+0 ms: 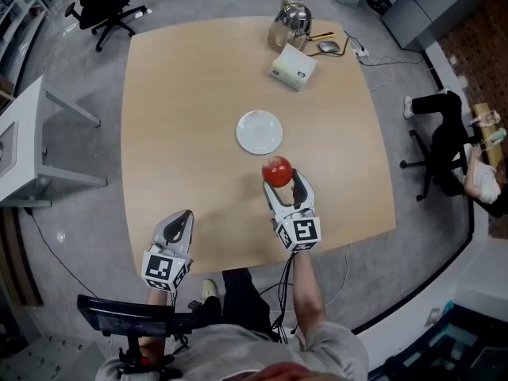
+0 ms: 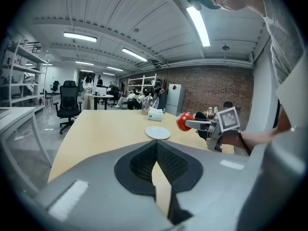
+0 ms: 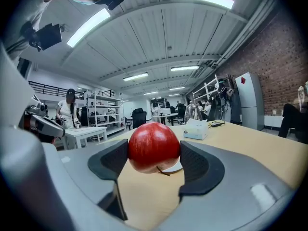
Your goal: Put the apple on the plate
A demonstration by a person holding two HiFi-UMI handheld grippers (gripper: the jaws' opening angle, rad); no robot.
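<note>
A red apple [image 1: 277,171] is being held clamped in the jaws of the right tool [image 1: 282,184], lifted off the table [image 1: 182,133]. The white plate [image 1: 259,132], just ahead of that tool, is lying empty, so placing is not yet done. The left tool [image 1: 181,217] is being held closed on nothing.

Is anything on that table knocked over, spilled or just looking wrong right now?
Nothing stands out. The apple is whole and sits squarely between the jaws of the right gripper, above the table and just short of the plate, which lies flat and empty. The tissue box and metal kettle stand upright at the far edge.
</note>
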